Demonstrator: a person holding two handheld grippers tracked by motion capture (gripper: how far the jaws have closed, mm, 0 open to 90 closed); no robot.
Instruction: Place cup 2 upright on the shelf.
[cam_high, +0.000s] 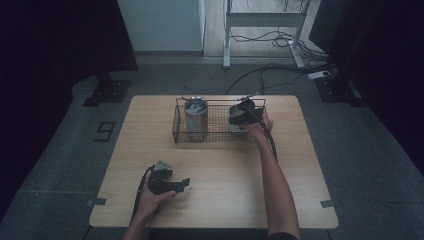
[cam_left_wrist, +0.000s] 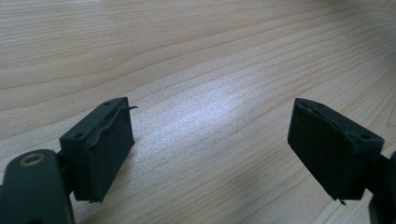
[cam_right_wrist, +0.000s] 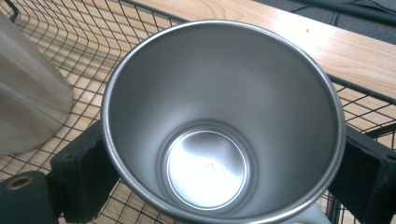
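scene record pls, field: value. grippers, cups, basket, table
left gripper: open, holds nothing, low over the bare table, near side
right gripper: jaws on either side of steel cup, at right end of wire basket
steel cup: upright, empty
second cup: taller, steel, upright at basket's left end
wire basket: far half of table

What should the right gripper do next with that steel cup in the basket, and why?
Probably lift it straight up. The right gripper has its fingers on either side of the steel cup, which sits upright inside the wire basket beside a taller tumbler.
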